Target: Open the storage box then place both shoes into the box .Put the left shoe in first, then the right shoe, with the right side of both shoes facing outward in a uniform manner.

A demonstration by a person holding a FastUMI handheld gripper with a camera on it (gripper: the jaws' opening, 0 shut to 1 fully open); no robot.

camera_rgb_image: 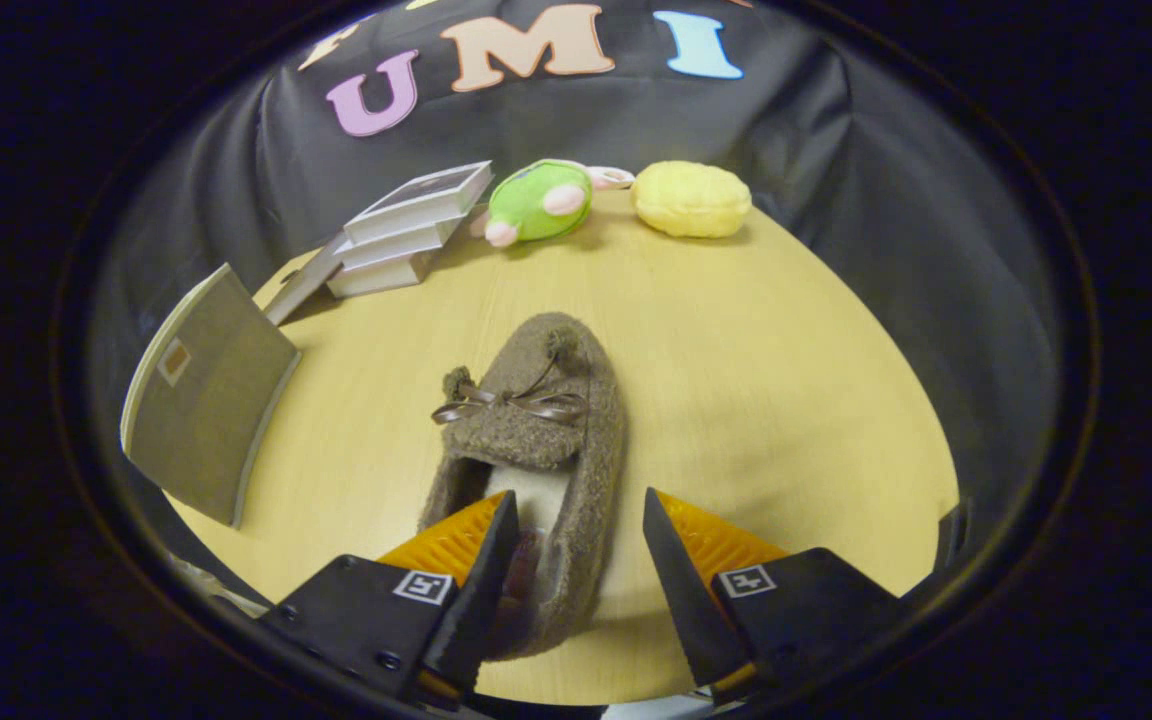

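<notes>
A brown fuzzy slipper-style shoe with a dark ribbon bow lies on the light wooden table, its toe pointing away from me. My gripper is open, its jaws spread around the heel end of the shoe. The left finger stands over the shoe's opening and the right finger is just outside the shoe's right wall. A gap shows between the right finger and the shoe, so the fingers do not press on it.
A grey-brown board or lid leans at the table's left edge. A stack of white books sits beyond it. A green plush toy and a yellow plush lump lie at the far edge.
</notes>
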